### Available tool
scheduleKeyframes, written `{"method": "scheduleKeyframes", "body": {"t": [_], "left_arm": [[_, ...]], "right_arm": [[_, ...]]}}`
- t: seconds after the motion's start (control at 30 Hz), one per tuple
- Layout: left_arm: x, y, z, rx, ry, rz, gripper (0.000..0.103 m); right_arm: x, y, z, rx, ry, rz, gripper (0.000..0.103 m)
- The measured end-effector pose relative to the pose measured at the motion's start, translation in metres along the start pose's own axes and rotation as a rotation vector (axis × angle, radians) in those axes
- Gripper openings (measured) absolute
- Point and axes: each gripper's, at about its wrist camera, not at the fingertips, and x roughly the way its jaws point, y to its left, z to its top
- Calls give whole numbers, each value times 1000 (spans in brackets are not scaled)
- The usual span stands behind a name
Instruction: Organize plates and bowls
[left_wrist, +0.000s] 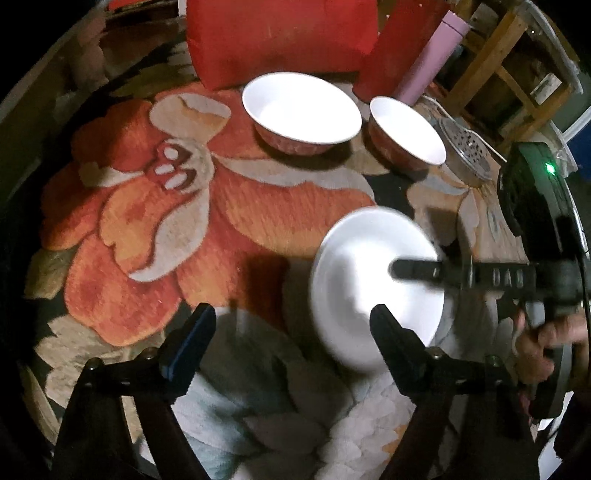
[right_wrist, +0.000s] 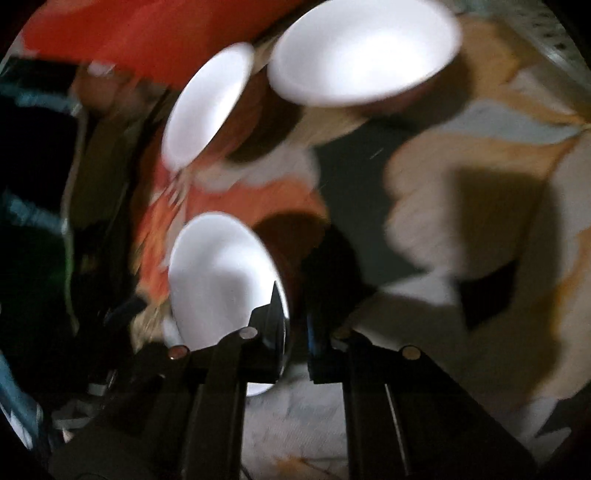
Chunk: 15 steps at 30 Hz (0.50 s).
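A white plate (left_wrist: 354, 295) hangs tilted above the floral rug, low and right of centre in the left wrist view. My right gripper (left_wrist: 402, 269) reaches in from the right and is shut on the plate's rim, one finger lying across its top face. In the right wrist view the plate (right_wrist: 221, 280) stands edge-on with its rim pinched in my right gripper (right_wrist: 293, 328). My left gripper (left_wrist: 291, 332) stands open just below the plate, its right finger in front of the plate's lower edge, pads not touching it. Two white-lined bowls (left_wrist: 301, 110) (left_wrist: 406, 129) sit upright on the rug beyond.
Red cushions (left_wrist: 280, 37) stand behind the bowls with a pink bottle (left_wrist: 432, 55) beside them. A perforated metal disc (left_wrist: 469, 144) lies right of the smaller bowl, before a wooden frame (left_wrist: 517, 74). The orange flower rug (left_wrist: 166, 221) stretches left. A hand (left_wrist: 535, 343) holds the right gripper.
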Motion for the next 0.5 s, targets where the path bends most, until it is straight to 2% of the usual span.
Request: {"method": "scheduleKeyframes", "body": {"t": [0.1, 0.13, 0.17, 0.3, 0.37, 0.5], "left_arm": [[8, -2, -4, 1, 28, -11, 74], [11, -3, -5, 3, 39, -14, 59], [16, -5, -6, 7, 59, -17, 50], [26, -10, -9, -7, 76, -38, 42], [33, -13, -9, -16, 92, -47, 20], [36, -17, -12, -40, 93, -27, 17]], "right_arm": [[3, 13, -5, -44, 3, -21, 10], [3, 15, -4, -43, 2, -23, 13], [3, 17, -5, -37, 2, -29, 13], [1, 20, -16, -16, -14, -76, 13], [2, 22, -21, -16, -28, -106, 13], [2, 23, -27, -7, -44, -157, 11]]}}
